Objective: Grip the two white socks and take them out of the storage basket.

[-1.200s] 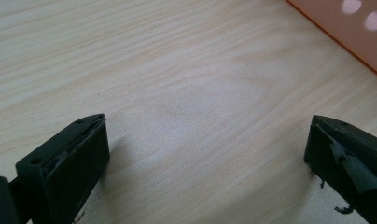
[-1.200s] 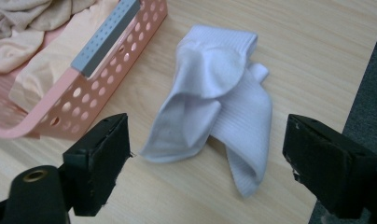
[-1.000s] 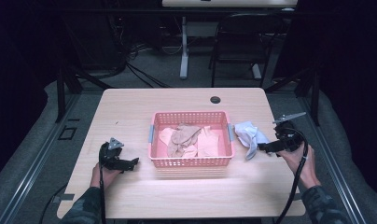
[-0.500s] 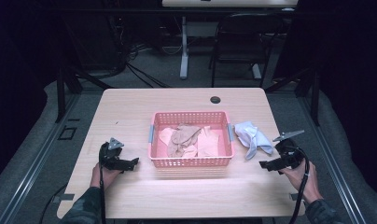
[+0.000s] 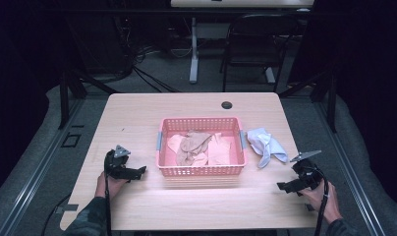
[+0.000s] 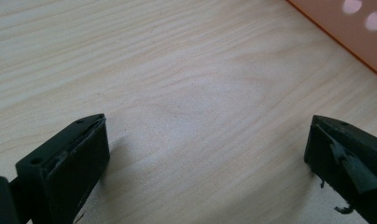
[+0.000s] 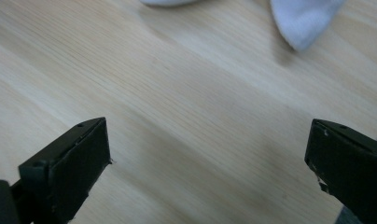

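Item one: my right tool, near the right front corner of the pale wooden worktop, jaws spread wide with nothing between them; they have just been opening. In the right gripper view only bare wood lies between the two black jaws, and white fabric shows beyond their tips.

Item two: a crumpled pale blue-white cloth, lying loose on the worktop just beside the right end of the basket and apart from my right tool.

Item three: a coral-pink perforated plastic basket, rectangular, mid-worktop. It holds a heap of peach and tan fabric pieces; how many there are I cannot make out from above.

Item four: my left tool, low over the worktop just left of the basket, jaws wide and empty. In the left gripper view the basket's wall sits at the upper right corner.

Item five: a small round dark grommet near the worktop's far edge.
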